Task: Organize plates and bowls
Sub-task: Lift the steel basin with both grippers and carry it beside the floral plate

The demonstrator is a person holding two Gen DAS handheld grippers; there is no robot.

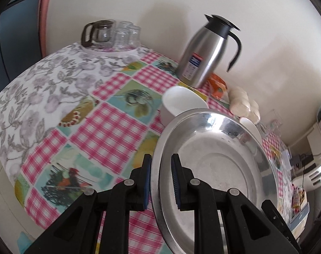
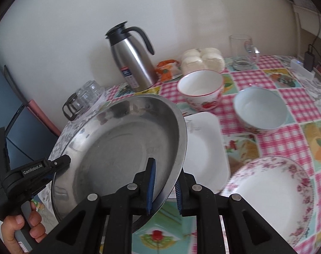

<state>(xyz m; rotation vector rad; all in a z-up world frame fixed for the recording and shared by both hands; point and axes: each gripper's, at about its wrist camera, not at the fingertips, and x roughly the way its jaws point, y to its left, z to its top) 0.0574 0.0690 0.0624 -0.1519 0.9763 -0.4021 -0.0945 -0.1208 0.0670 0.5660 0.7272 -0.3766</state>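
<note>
A large steel plate (image 1: pixel 213 158) hangs tilted above the checked tablecloth, held by both grippers. My left gripper (image 1: pixel 161 158) is shut on its near rim. My right gripper (image 2: pixel 164 177) is shut on the opposite rim of the steel plate (image 2: pixel 118 148), one pad inside and one beneath. The right wrist view also shows the left gripper (image 2: pixel 60 163) clamped on the rim, with a hand (image 2: pixel 22 230) on its handle. On the table lie a white rectangular dish (image 2: pixel 204 148), a floral plate (image 2: pixel 272 201), a strawberry-patterned bowl (image 2: pixel 199 89) and a pale blue bowl (image 2: pixel 260 108). A white bowl (image 1: pixel 181 103) shows behind the steel plate.
A steel thermos jug (image 2: pixel 132 63) stands by the wall, with a bag of buns (image 2: pixel 202 59) and a glass mug (image 2: pixel 243 50) to its right. A glass pot with upturned glasses (image 1: pixel 99 33) sits at the far left corner. The table's rounded edge (image 1: pixel 16 148) drops off at left.
</note>
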